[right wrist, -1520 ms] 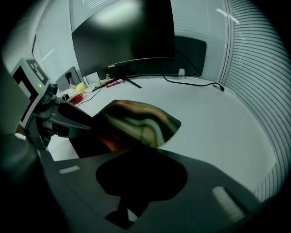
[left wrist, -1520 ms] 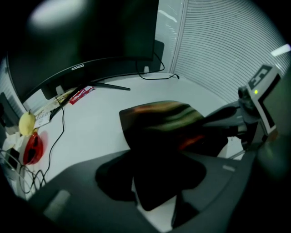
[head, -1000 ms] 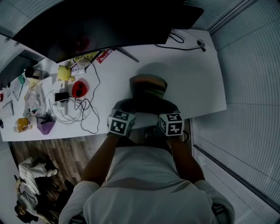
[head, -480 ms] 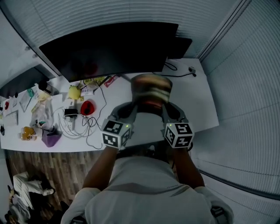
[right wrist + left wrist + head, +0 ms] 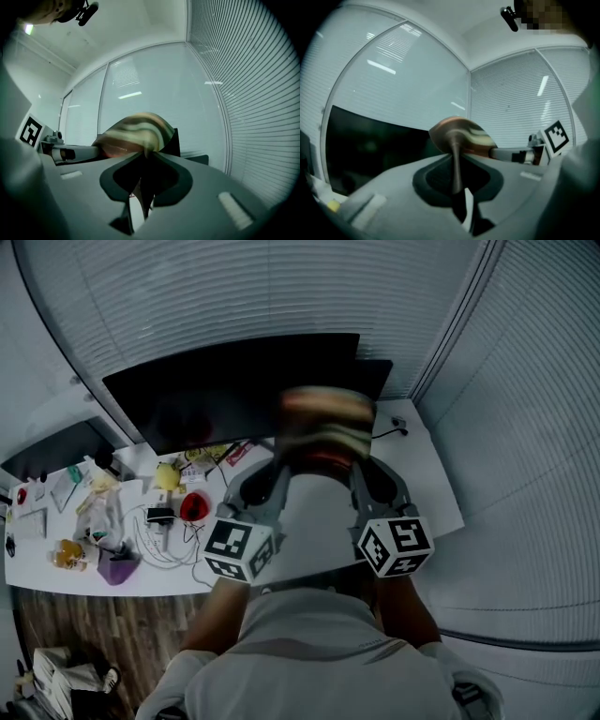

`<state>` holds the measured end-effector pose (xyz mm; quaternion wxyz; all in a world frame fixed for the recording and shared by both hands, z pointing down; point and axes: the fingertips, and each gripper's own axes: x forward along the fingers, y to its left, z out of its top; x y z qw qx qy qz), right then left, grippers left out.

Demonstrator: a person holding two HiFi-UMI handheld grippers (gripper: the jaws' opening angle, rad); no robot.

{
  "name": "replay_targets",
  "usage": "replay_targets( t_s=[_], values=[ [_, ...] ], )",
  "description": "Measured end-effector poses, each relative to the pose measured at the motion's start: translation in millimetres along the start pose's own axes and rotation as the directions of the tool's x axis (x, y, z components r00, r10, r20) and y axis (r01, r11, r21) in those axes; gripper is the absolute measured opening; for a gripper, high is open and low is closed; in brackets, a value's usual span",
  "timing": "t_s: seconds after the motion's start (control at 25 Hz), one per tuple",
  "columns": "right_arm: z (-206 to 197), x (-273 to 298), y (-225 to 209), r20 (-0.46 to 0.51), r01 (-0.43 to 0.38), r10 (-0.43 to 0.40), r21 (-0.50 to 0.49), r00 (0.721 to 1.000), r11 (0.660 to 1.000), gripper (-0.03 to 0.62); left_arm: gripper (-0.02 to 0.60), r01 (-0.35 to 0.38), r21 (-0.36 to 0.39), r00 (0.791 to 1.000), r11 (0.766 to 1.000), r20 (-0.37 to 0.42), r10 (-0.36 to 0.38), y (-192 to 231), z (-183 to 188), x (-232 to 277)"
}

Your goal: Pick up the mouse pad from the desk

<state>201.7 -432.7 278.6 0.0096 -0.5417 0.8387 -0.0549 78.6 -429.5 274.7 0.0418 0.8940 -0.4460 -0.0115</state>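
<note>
The mouse pad (image 5: 322, 427) hangs in the air in front of the monitor (image 5: 216, 390), clear of the white surface (image 5: 427, 488), and covers part of the monitor's lower right edge in the head view. It is a limp, striped piece in brown, cream and reddish bands, blurred there.

The left gripper (image 5: 281, 457) pinches the pad's left edge and the right gripper (image 5: 362, 461) pinches its right edge. In the left gripper view the jaws of the left gripper (image 5: 455, 161) are pressed together on a thin fold of the pad (image 5: 461, 135), with the dark monitor to the left of it. In the right gripper view the right gripper (image 5: 143, 171) is likewise clamped on the pad (image 5: 136, 132), which bulges up above the jaws.

Below and left of the monitor, on the surface, lie a red object (image 5: 194, 506), a yellow object (image 5: 169, 474), a tangle of cables (image 5: 155, 538) and a purple item (image 5: 116, 568).
</note>
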Motion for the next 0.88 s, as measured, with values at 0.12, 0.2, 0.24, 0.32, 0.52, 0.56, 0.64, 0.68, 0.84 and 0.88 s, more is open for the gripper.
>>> replay_targets(
  t_s=[0.12,0.2,0.24,0.32,0.52,0.56,0.64,0.68,0.84,0.88],
  values=[
    [17,-3,3,0.027,0.004,-0.003,-0.017,1.000,1.000,0.051,0.043,0.000,0.000,1.000,1.000,0.027,0.000,-2,13,-2],
    [22,-3,4,0.035,0.004,-0.003,-0.020,0.999,1.000,0.051,0.044,0.000,0.000,0.999,1.000,0.036,0.000,-2,18,-2],
    [22,-3,5,0.038,0.004,-0.003,-0.020,0.999,1.000,0.051,0.044,0.000,0.001,0.999,1.000,0.040,0.000,-1,19,-2],
    [22,-4,6,0.043,0.004,-0.003,-0.023,0.999,1.000,0.051,0.044,0.000,0.000,0.999,1.000,0.046,0.000,-1,19,-2],
    [24,-7,6,0.043,0.009,-0.007,-0.029,0.999,1.000,0.051,0.043,0.007,0.000,0.998,1.000,0.056,-0.007,-5,21,-3],
    [24,-7,5,0.039,0.008,-0.007,-0.029,0.999,1.000,0.051,0.044,0.008,0.000,0.999,1.000,0.054,-0.008,-5,21,-2],
    [22,-9,2,0.034,0.010,-0.009,-0.030,0.999,1.000,0.051,0.044,0.010,0.000,0.999,1.000,0.050,-0.010,-8,19,-1],
    [20,-11,1,0.033,0.010,-0.009,-0.030,0.999,0.999,0.052,0.044,0.011,0.000,0.999,1.000,0.049,-0.011,-9,18,0],
    [18,-12,-1,0.027,0.010,-0.009,-0.035,1.000,0.999,0.051,0.044,0.010,-0.004,0.999,1.000,0.048,-0.010,-11,16,1],
    [18,-13,-1,0.025,0.009,-0.008,-0.036,1.000,0.999,0.051,0.044,0.010,-0.005,0.999,1.000,0.048,-0.010,-12,15,1]
  ],
)
